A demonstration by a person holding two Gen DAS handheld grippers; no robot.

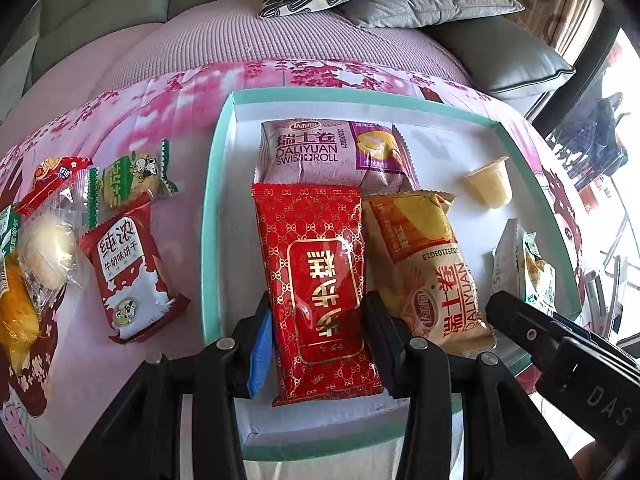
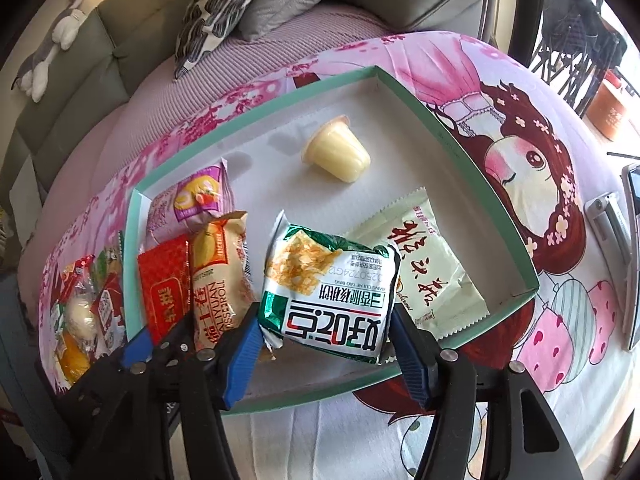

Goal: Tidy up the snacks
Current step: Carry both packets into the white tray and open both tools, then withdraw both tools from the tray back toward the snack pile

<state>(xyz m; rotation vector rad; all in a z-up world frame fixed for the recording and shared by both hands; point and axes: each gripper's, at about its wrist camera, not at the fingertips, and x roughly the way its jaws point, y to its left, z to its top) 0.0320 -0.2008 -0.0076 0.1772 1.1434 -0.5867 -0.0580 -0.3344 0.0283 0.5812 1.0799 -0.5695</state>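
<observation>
Left wrist view: a pink cartoon-print cloth is covering the table before a grey sofa; the left gripper is clamping a glossy red packet inside the teal-rimmed white box, beside a purple swiss roll bag.

Right wrist view: the right gripper is squeezing a crinkly green-and-white snack pack over the box's near end, a smooth jelly cup lying farther in

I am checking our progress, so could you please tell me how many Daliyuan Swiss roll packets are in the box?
2. The purple Swiss roll lies at the back left of the box; the yellow Swiss roll lies in front, beside the red packet. Others may be hidden.
</observation>
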